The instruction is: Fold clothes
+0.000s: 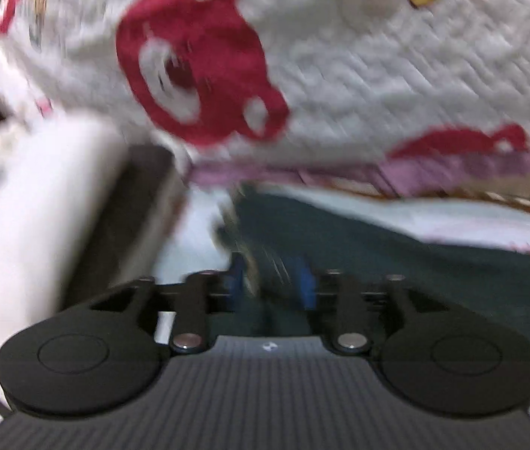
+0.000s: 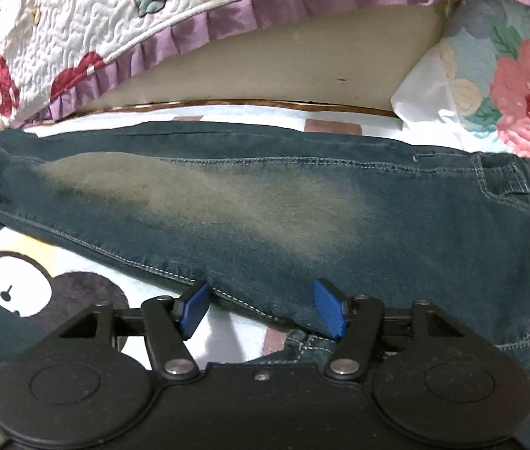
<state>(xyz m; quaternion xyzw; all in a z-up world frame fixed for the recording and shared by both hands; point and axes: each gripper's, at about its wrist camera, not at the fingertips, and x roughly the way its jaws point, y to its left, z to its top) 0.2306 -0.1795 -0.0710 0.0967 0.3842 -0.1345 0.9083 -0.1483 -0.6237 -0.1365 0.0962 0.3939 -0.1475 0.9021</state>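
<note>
Denim jeans (image 2: 265,202) lie lengthwise on the bed, leg over leg, so I judge a fold is under way: my left tool (image 1: 272,287) pinches the dark cloth while my right tool (image 2: 261,309), spread wide, needs the near seam.

Frilled quilt (image 2: 77,37) walls the far side; bare sheet (image 2: 227,322) lies open beside jeans (image 2: 265,206).
</note>
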